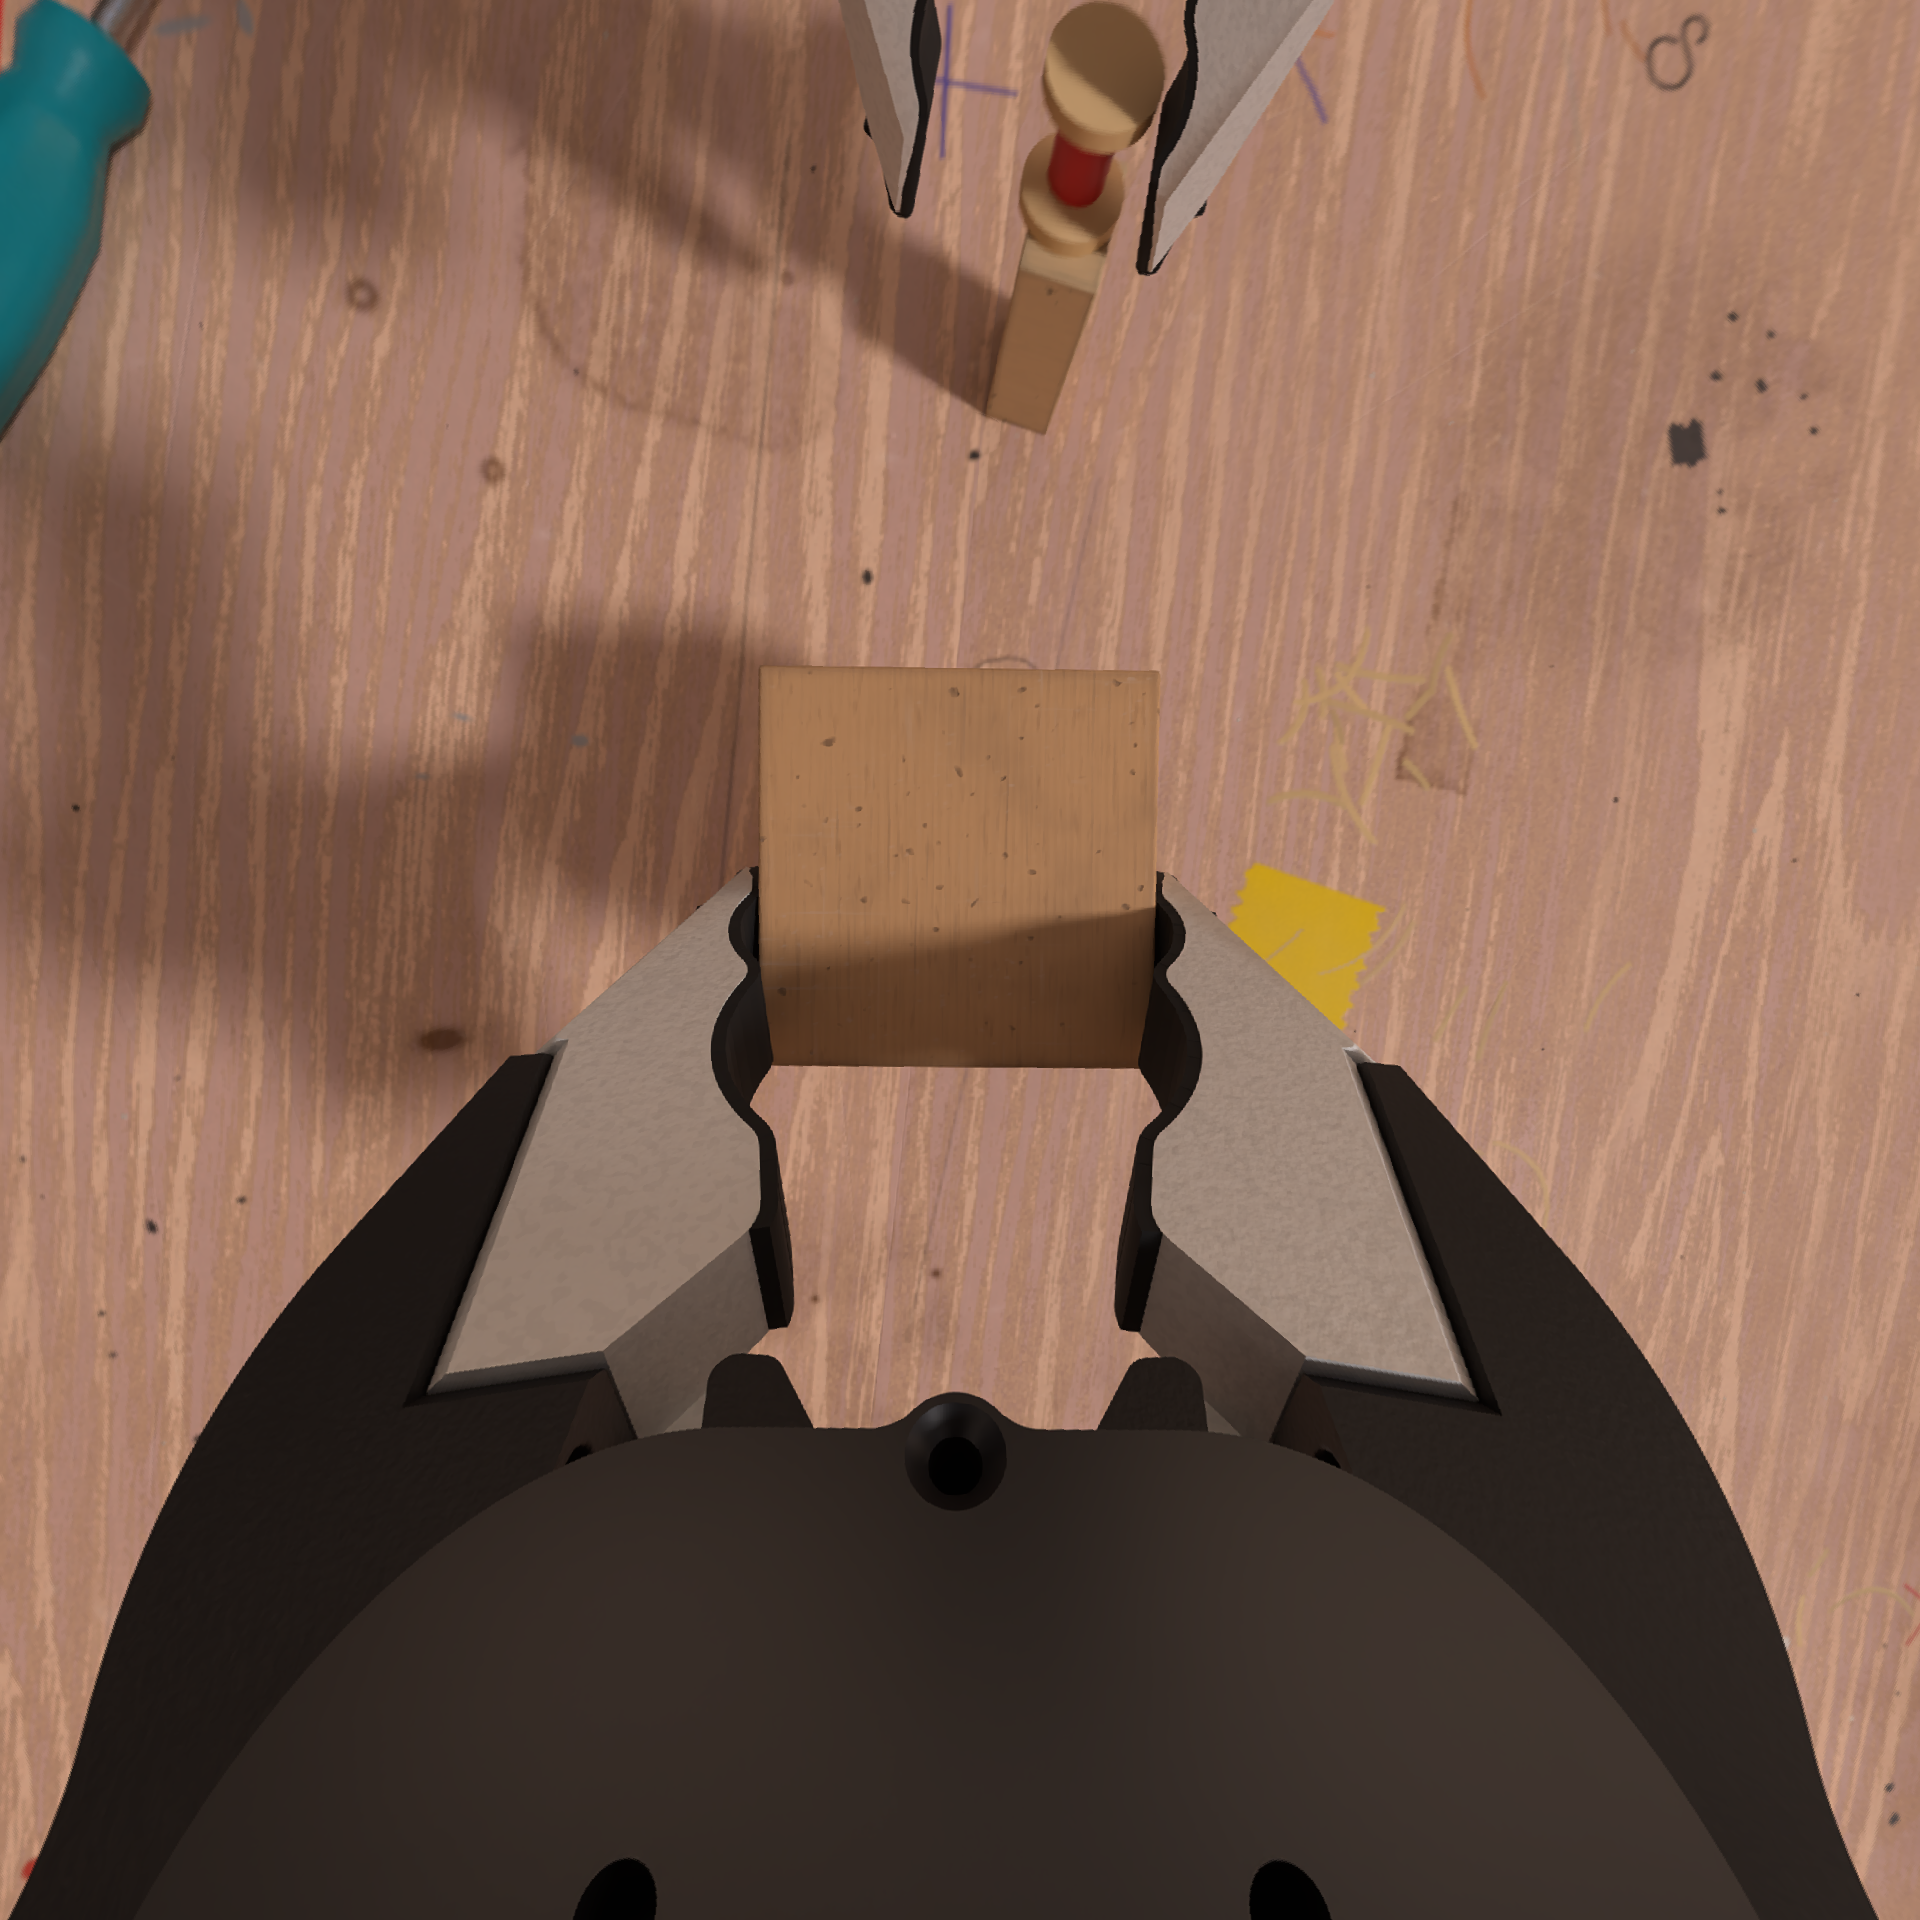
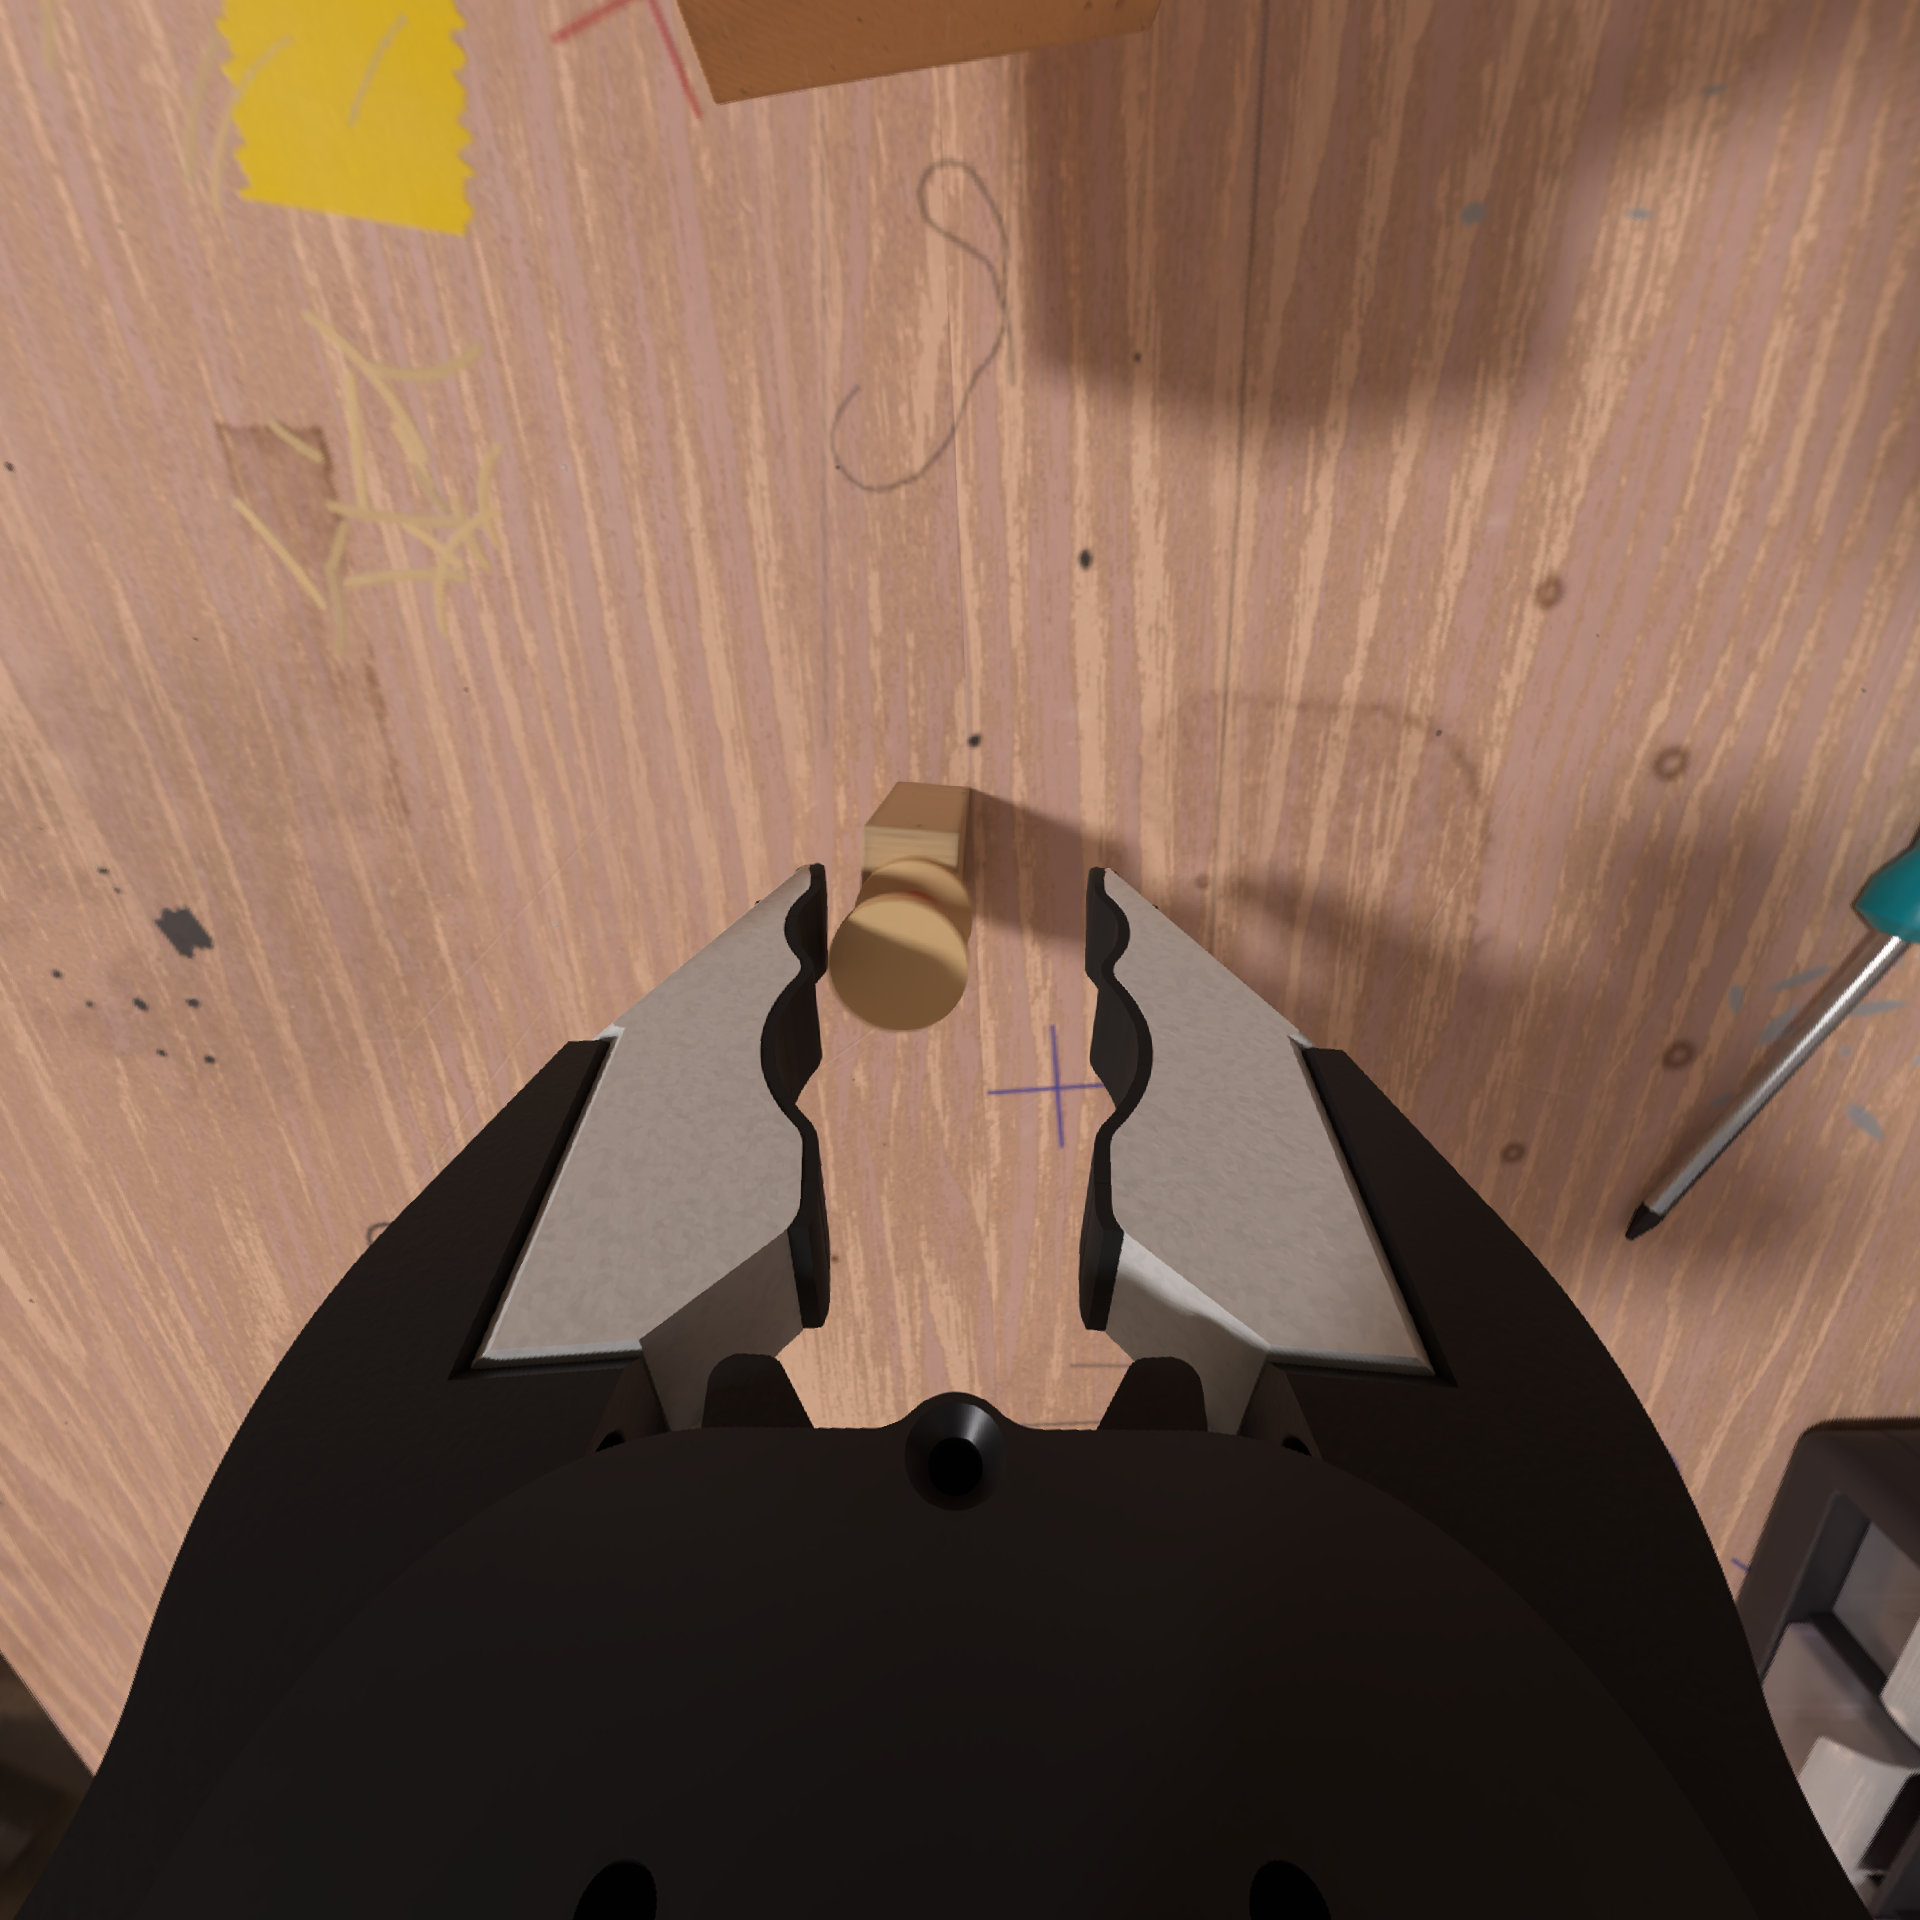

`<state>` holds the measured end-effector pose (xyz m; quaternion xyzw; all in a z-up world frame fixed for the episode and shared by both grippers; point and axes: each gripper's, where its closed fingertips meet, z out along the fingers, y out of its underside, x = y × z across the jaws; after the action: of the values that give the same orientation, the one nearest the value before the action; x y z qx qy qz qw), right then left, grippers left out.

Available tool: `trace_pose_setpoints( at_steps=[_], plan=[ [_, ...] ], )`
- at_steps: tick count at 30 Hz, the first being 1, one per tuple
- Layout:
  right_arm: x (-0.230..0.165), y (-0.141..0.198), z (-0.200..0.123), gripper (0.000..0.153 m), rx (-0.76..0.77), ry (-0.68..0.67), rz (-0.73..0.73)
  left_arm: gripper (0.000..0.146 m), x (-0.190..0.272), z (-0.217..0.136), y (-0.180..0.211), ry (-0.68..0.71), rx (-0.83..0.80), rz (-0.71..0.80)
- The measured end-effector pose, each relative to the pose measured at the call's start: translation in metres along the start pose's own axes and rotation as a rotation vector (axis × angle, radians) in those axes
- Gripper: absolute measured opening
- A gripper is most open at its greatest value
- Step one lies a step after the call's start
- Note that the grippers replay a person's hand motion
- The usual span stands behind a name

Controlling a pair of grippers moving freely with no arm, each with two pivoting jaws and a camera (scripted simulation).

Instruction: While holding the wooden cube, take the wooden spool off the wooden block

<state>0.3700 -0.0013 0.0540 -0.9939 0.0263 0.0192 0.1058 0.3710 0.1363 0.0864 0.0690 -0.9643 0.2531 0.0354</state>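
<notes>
My left gripper [image 1: 954,894] is shut on the wooden cube [image 1: 956,831] and holds it above the wooden table. The cube's corner also shows at the top of the right wrist view [image 2: 914,42]. The wooden spool [image 1: 1086,125], with a red core, stands upright on the tall wooden block [image 1: 1039,332]. My right gripper [image 2: 956,883] is open, with the spool [image 2: 899,961] between its fingers, close to the left finger. The block [image 2: 920,821] shows just beyond the spool. In the left wrist view the right gripper [image 1: 1039,223] straddles the spool from above.
A teal-handled screwdriver [image 1: 52,187] lies at the far left; it also shows in the right wrist view [image 2: 1787,1049]. A yellow paper scrap [image 2: 348,114] lies on the table [image 2: 1351,520]. A dark box [image 2: 1849,1662] sits at the right edge.
</notes>
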Motion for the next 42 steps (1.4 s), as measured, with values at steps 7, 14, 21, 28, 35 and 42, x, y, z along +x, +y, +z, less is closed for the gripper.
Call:
trace_pose_setpoints(
  at_steps=[7, 14, 21, 28, 35, 42],
  plan=[
    [-0.009, 0.01, -0.025, 0.023, 0.132, 0.058, 0.083, 0.072, 0.009, -0.016, -0.019, -0.009, 0.096, 0.062],
    [-0.019, 0.026, -0.026, 0.023, 0.178, 0.054, 0.15, 0.072, 0.008, -0.028, -0.024, -0.038, 0.138, 0.069],
    [-0.024, 0.02, -0.04, 0.023, 0.254, 0.088, 0.164, 0.072, 0.005, -0.028, -0.022, -0.05, 0.13, 0.066],
    [-0.027, 0.034, -0.073, 0.023, 0.433, 0.155, 0.26, 0.072, 0.0, -0.035, -0.022, -0.076, 0.156, 0.052],
    [-0.031, 0.054, -0.129, 0.023, 0.617, 0.265, 0.344, 0.072, 0.0, -0.029, -0.022, -0.071, 0.135, 0.056],
    [-0.026, 0.087, -0.21, 0.023, 0.814, 0.452, 0.441, 0.072, 0.001, -0.021, -0.022, -0.059, 0.114, 0.059]
  ],
)
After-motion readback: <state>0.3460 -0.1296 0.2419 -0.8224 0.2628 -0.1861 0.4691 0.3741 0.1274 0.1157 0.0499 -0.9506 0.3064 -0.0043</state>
